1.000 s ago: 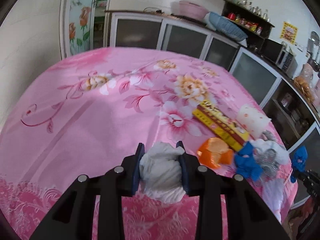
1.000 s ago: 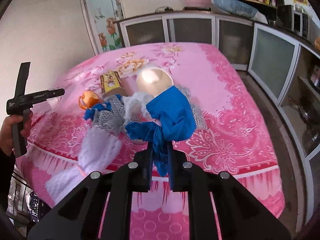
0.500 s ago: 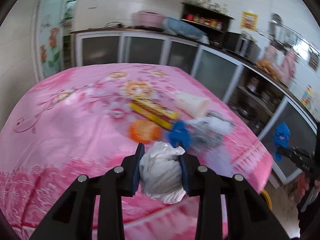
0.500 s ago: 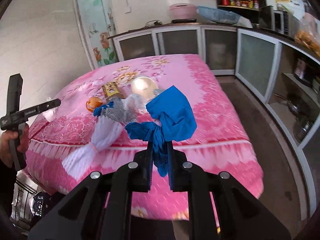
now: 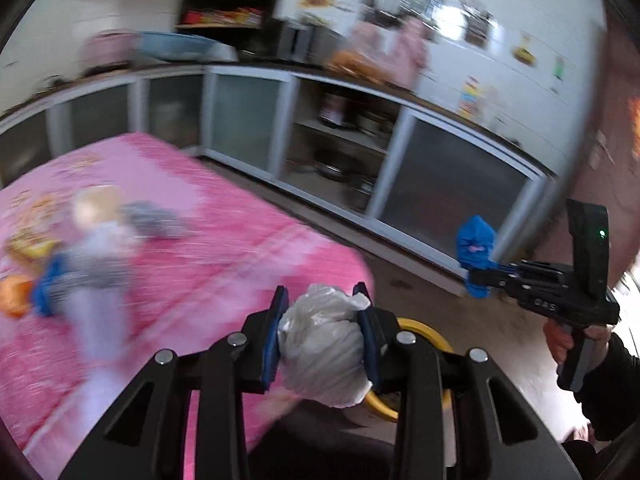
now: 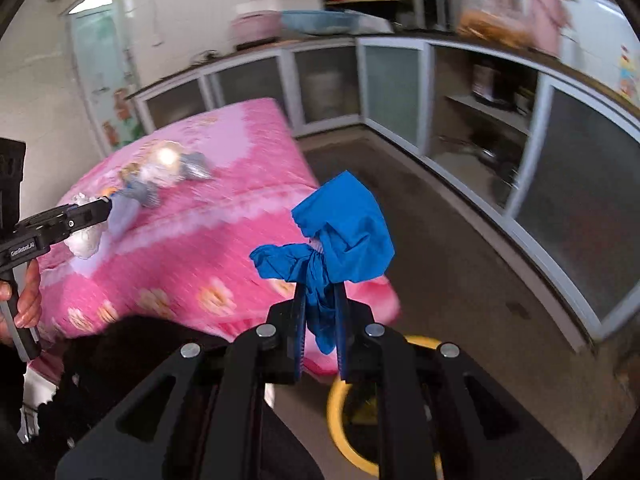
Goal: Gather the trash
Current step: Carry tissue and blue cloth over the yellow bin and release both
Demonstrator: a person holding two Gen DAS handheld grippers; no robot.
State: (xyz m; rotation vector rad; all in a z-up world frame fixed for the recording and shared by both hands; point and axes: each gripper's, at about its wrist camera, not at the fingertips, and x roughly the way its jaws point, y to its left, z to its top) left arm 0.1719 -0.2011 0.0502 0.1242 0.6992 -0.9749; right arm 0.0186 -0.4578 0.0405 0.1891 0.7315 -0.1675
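My left gripper (image 5: 322, 306) is shut on a crumpled white plastic bag (image 5: 324, 354), held past the corner of the pink table (image 5: 208, 272). My right gripper (image 6: 320, 300) is shut on a blue glove (image 6: 344, 232). Each gripper shows in the other's view: the right one with the blue glove (image 5: 476, 240) at the far right, the left one with the white bag (image 6: 84, 240) at the far left. A yellow-rimmed bin (image 6: 340, 428) stands on the floor below both grippers, mostly hidden behind the fingers. More trash (image 5: 80, 264) lies blurred on the table.
Glass-door cabinets (image 6: 400, 88) and open shelves run along the walls. Grey floor (image 6: 460, 264) lies between the table and the cabinets. A person's hand (image 5: 560, 336) holds the right gripper's handle, and dark clothing (image 6: 120, 360) shows at the lower left.
Both grippers have swung right, away from the table top and out over the floor by the table's corner. The yellow-rimmed bin has come into view. Both grips are unchanged.
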